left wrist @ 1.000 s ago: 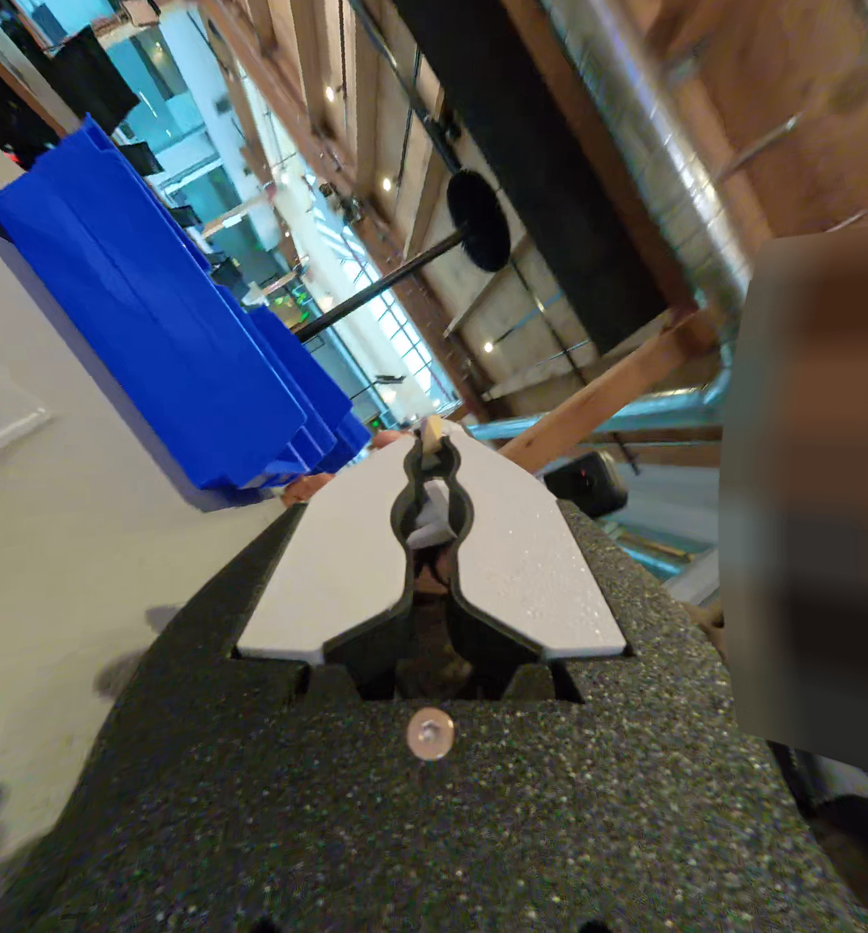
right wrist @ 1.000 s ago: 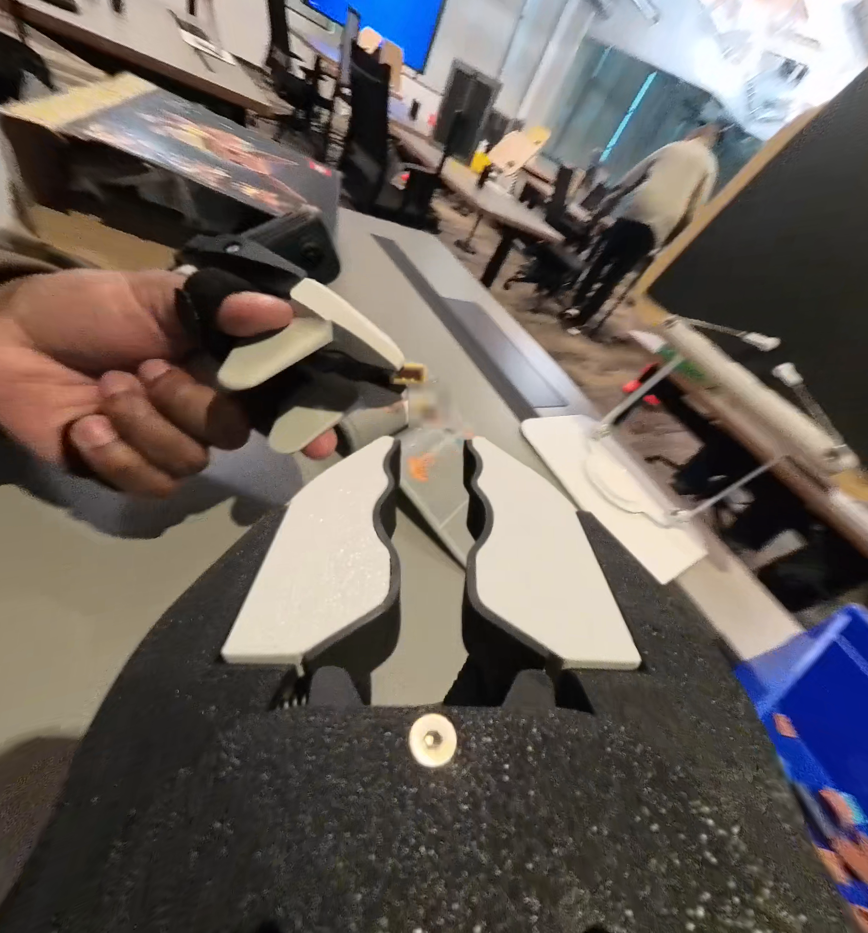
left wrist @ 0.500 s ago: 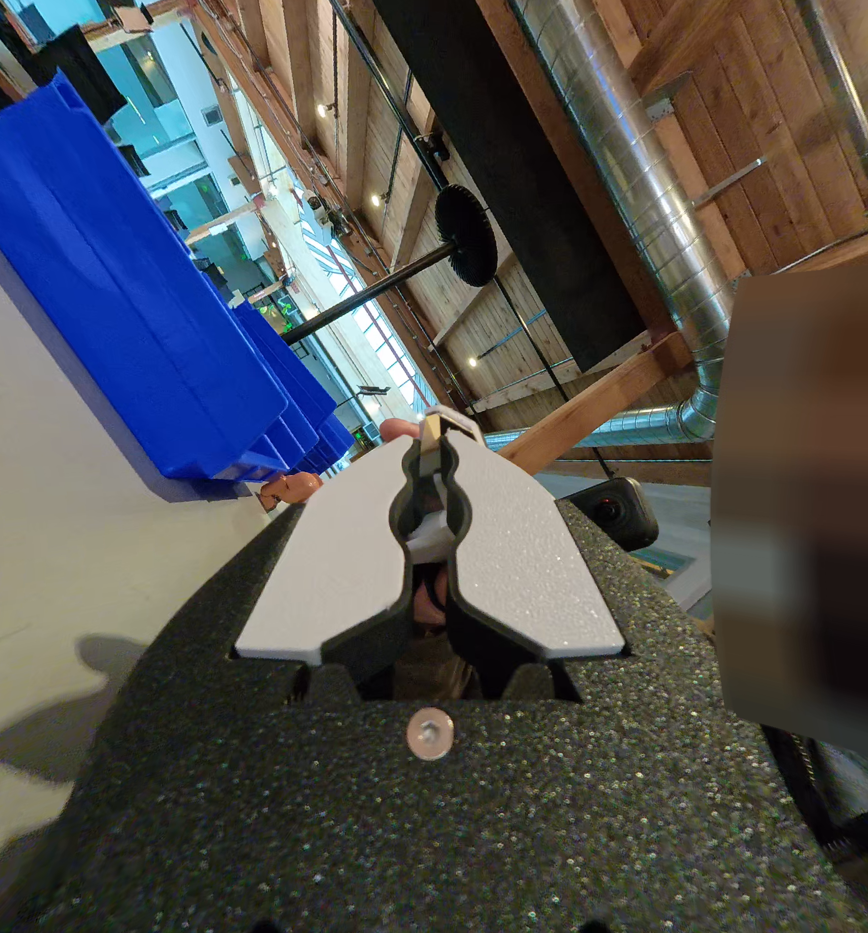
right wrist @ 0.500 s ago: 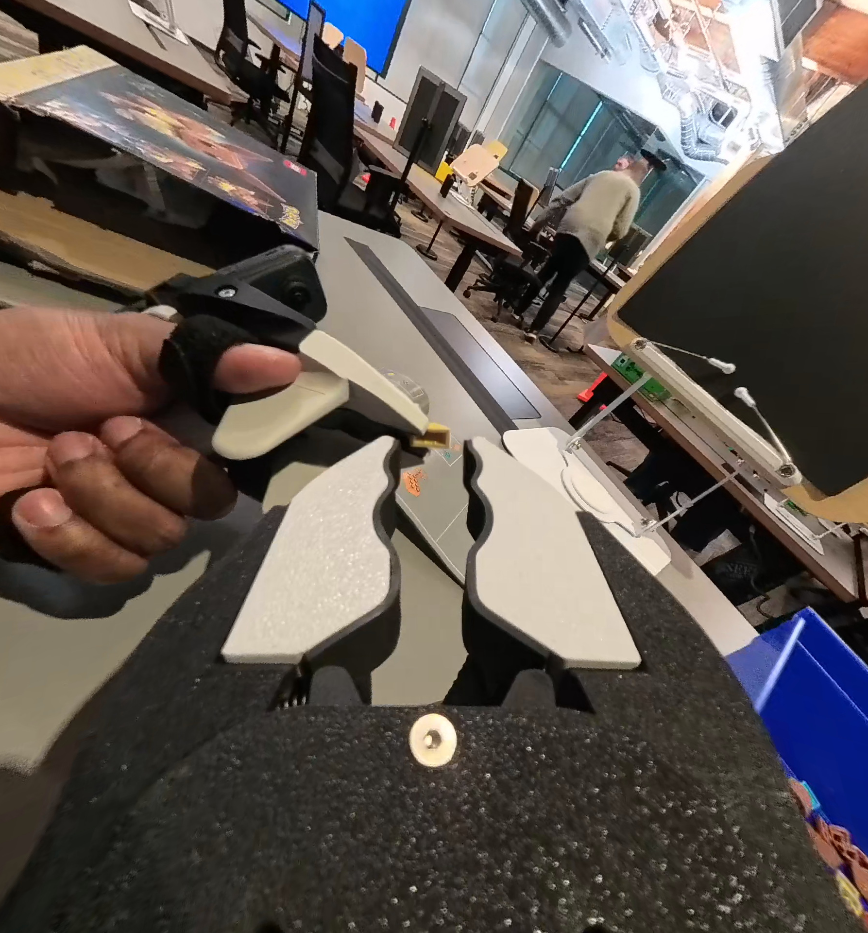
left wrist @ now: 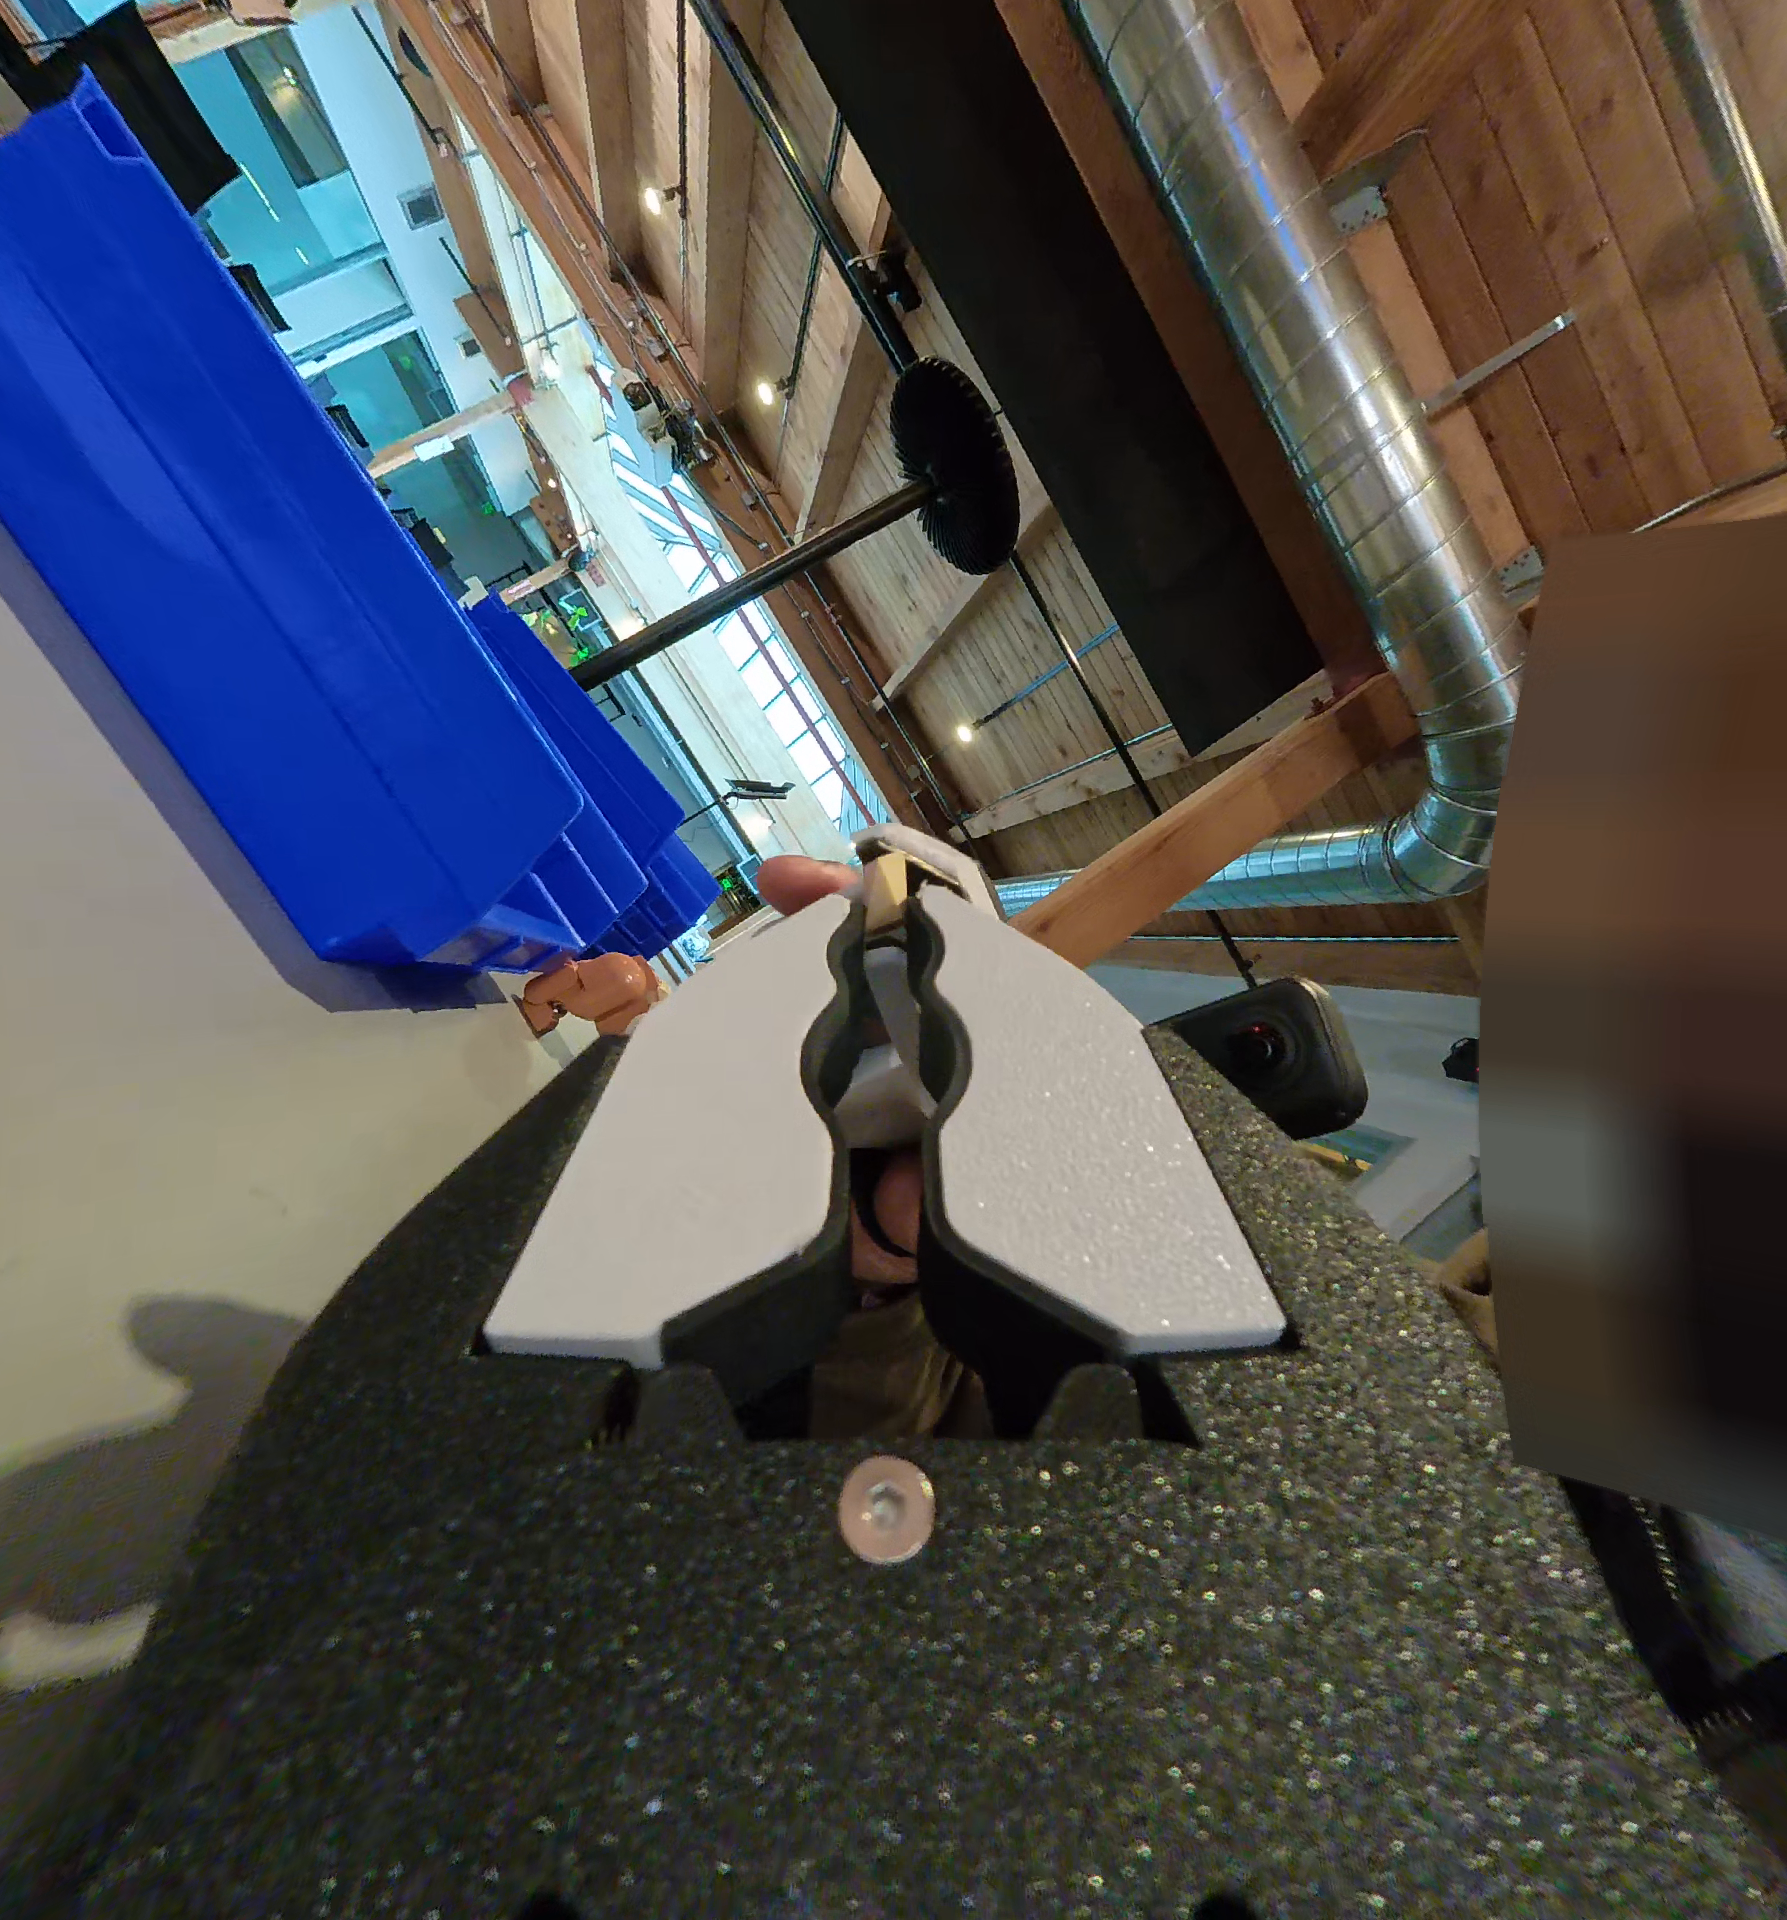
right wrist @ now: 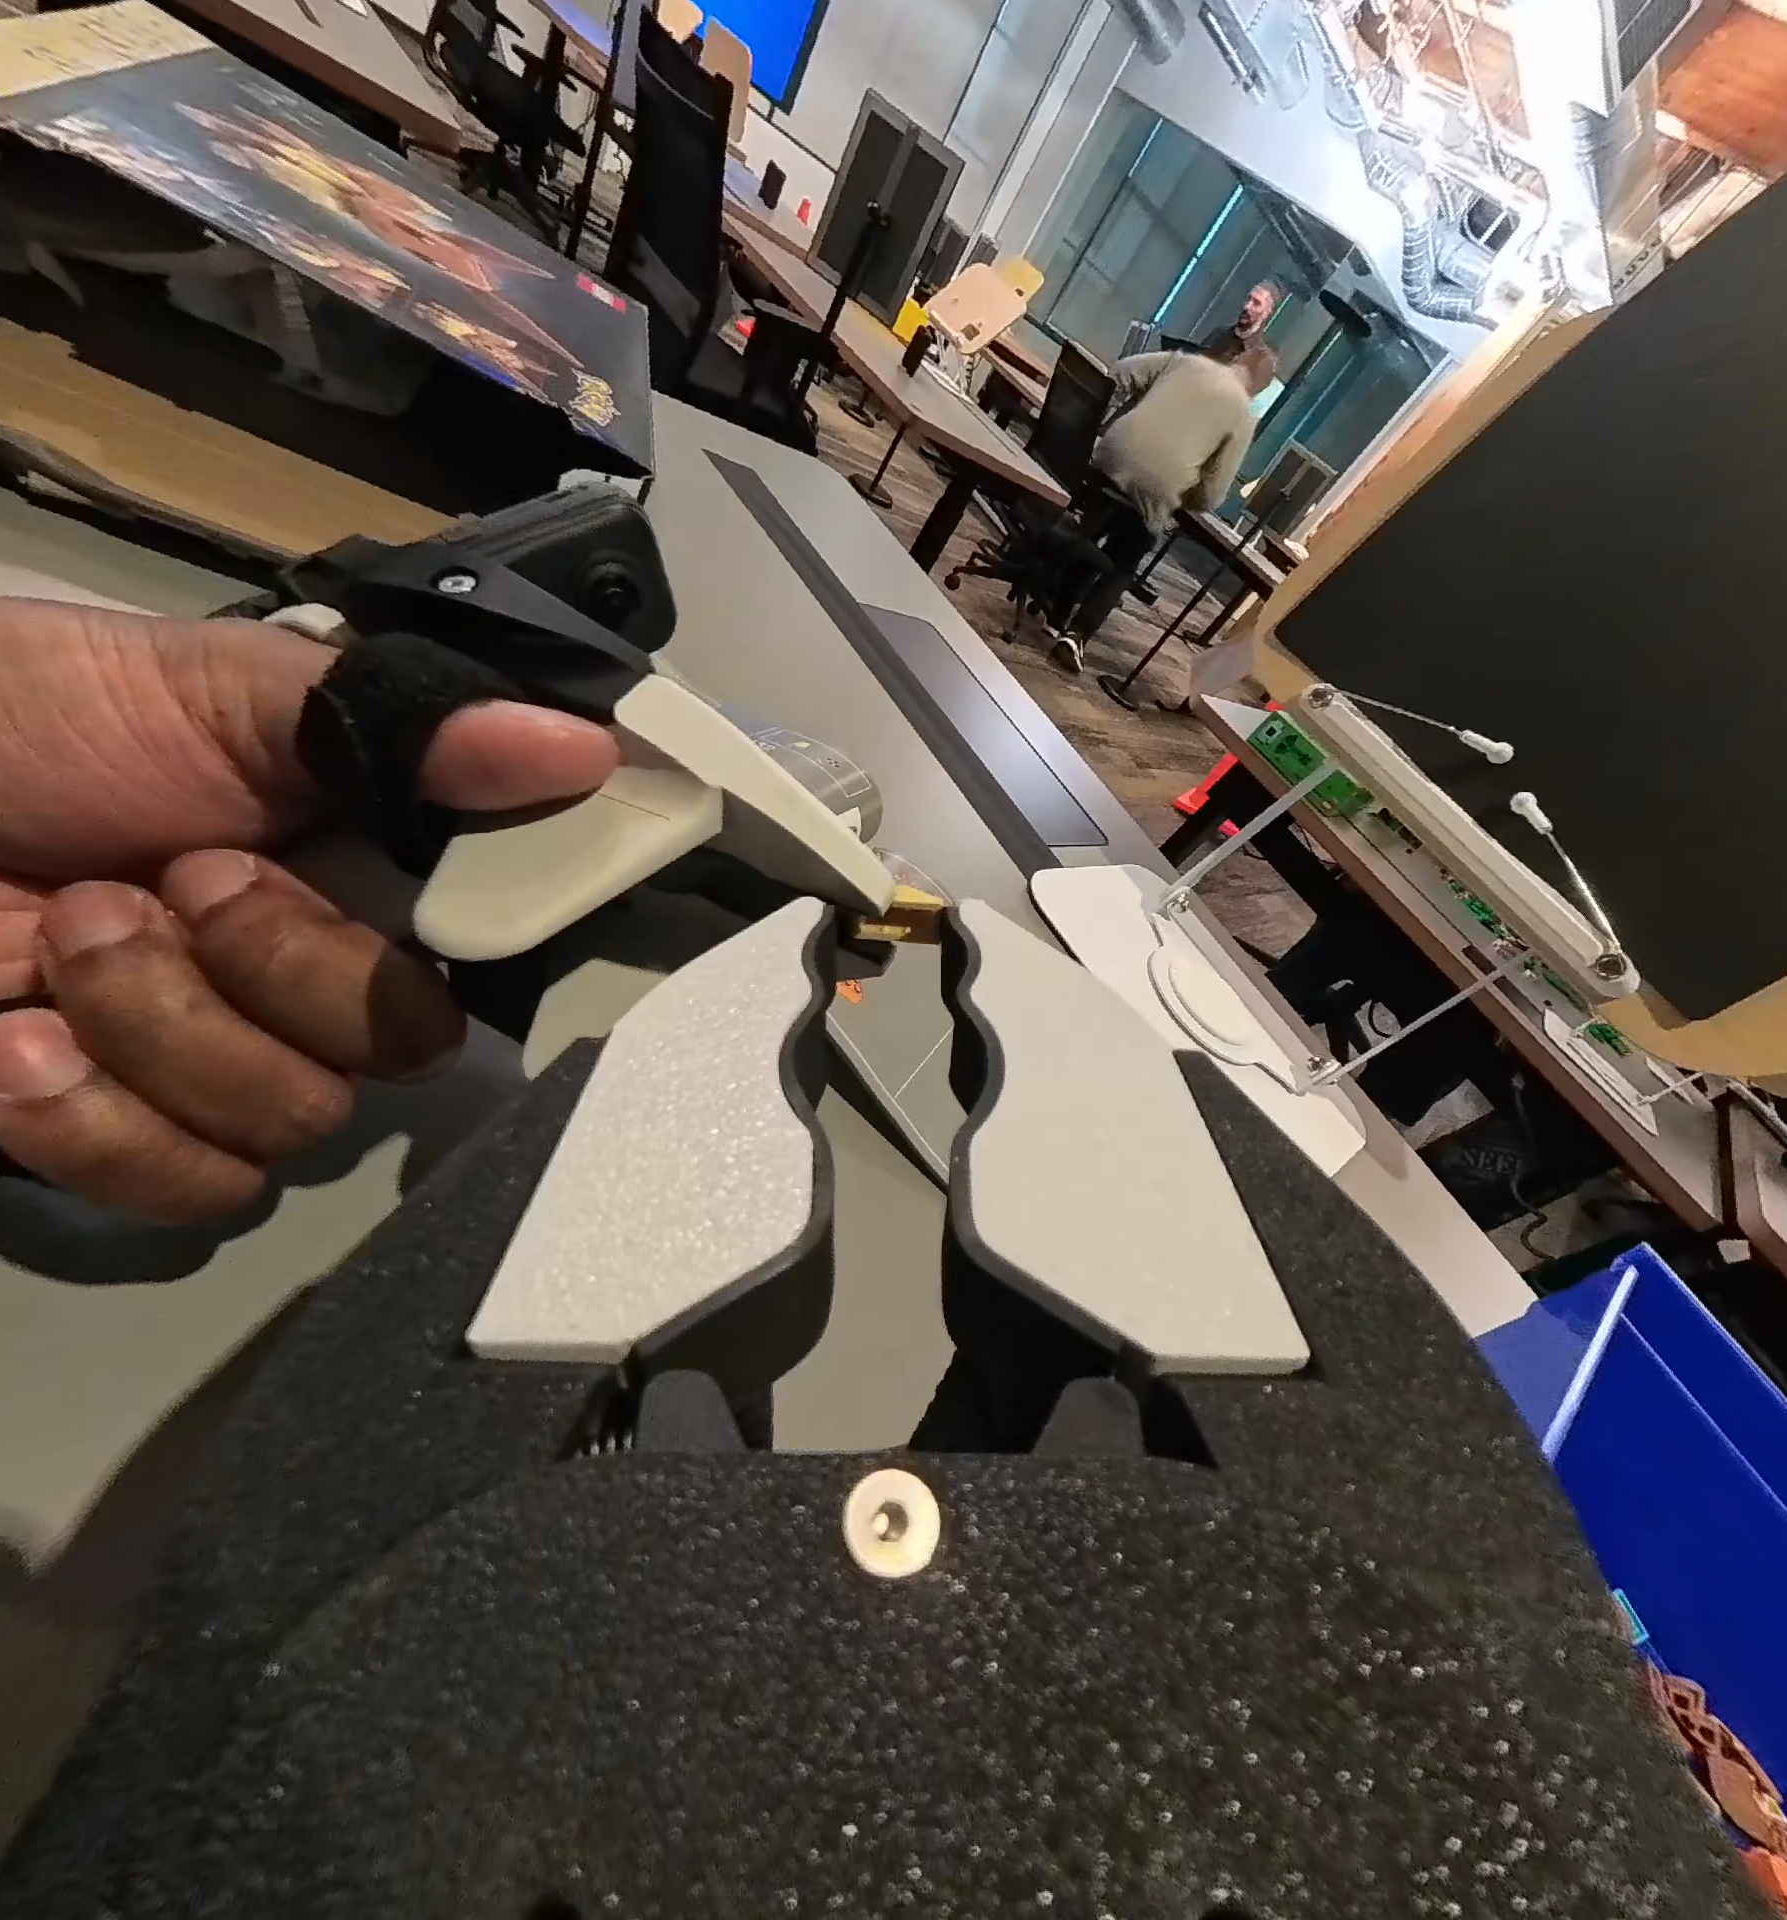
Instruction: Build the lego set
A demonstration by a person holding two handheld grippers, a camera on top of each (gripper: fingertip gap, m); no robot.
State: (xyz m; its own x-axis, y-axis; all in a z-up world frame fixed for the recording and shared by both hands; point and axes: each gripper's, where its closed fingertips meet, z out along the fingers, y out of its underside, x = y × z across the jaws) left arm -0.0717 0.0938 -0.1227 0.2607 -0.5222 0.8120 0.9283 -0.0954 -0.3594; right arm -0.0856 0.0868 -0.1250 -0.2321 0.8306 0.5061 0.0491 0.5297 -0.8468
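My left gripper (left wrist: pixel 885 914) is shut on a small tan lego piece (left wrist: pixel 887 885) pinched at its fingertips. In the right wrist view, a hand holds the left gripper (right wrist: pixel 873 896), which comes in from the left. It holds the tan piece (right wrist: pixel 908 914) right between the tips of my right gripper (right wrist: pixel 887 927). The right gripper is open and empty, its fingers standing either side of the piece without closing on it. A white fingertip (left wrist: pixel 936 864) of the right gripper shows just beyond the piece in the left wrist view.
Blue bins (left wrist: pixel 245 582) stand on the grey table (left wrist: pixel 58 935) to the left, with a brown lego figure (left wrist: pixel 598 987) beside them. A lego box (right wrist: pixel 349 229), a white stand base (right wrist: pixel 1180 987) and another blue bin (right wrist: pixel 1699 1455) ring the right view. People sit at far desks.
The left gripper has carried the tan piece down and right until it sits between the right gripper's open fingertips. Both grippers kept their states.
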